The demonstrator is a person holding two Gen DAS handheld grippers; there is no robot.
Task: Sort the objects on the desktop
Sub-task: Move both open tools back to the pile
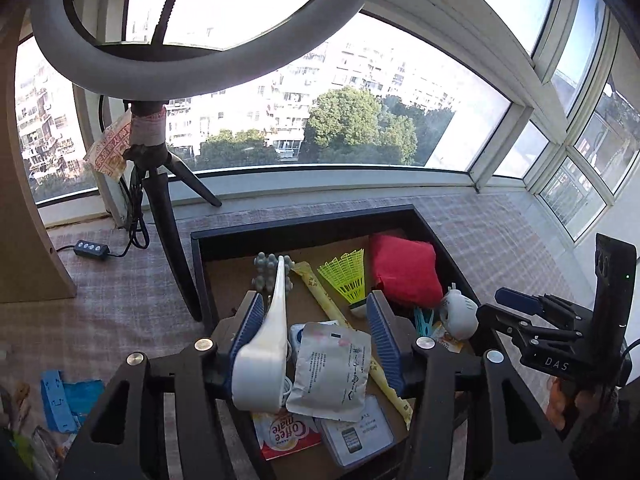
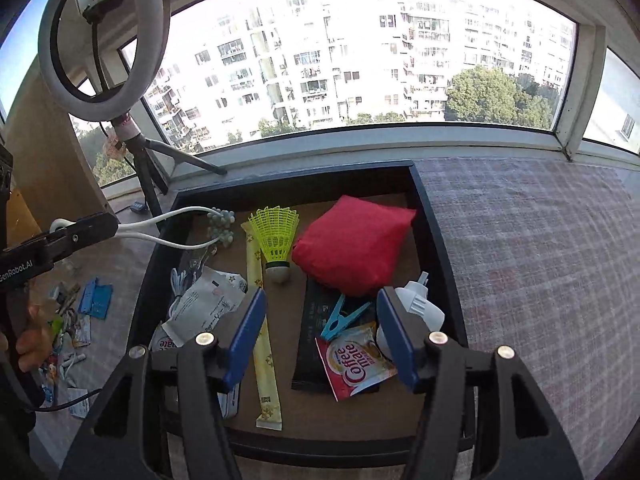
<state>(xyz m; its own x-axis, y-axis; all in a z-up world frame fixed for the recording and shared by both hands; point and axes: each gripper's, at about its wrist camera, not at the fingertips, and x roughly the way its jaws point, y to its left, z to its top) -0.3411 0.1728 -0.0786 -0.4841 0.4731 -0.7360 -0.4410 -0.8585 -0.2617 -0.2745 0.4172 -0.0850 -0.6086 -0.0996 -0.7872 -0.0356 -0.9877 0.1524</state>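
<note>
A black tray point(image 1: 198, 240) point(image 2: 424, 200) holds a red pouch point(image 1: 404, 272) point(image 2: 354, 248), a yellow shuttlecock point(image 1: 348, 276) point(image 2: 276, 240), a long yellow packet point(image 2: 262, 340), Coffee mate sachets point(image 2: 358, 364) point(image 1: 286, 434), a blue clothes peg point(image 2: 340, 316), a white bottle point(image 2: 420, 308) and a silver pouch point(image 1: 330, 372). My left gripper point(image 1: 316, 308) is wide open above the tray; a white massager point(image 1: 266, 344) with grey knobs point(image 1: 268, 270) leans against its left finger. My right gripper point(image 2: 320, 308) is open and empty over the tray.
A ring light on a tripod point(image 1: 160, 184) point(image 2: 104, 36) stands left of the tray, with a cable remote point(image 1: 92, 249). Blue hinges point(image 2: 96, 298) and small packets lie on the checked cloth at the left. The window sill runs behind.
</note>
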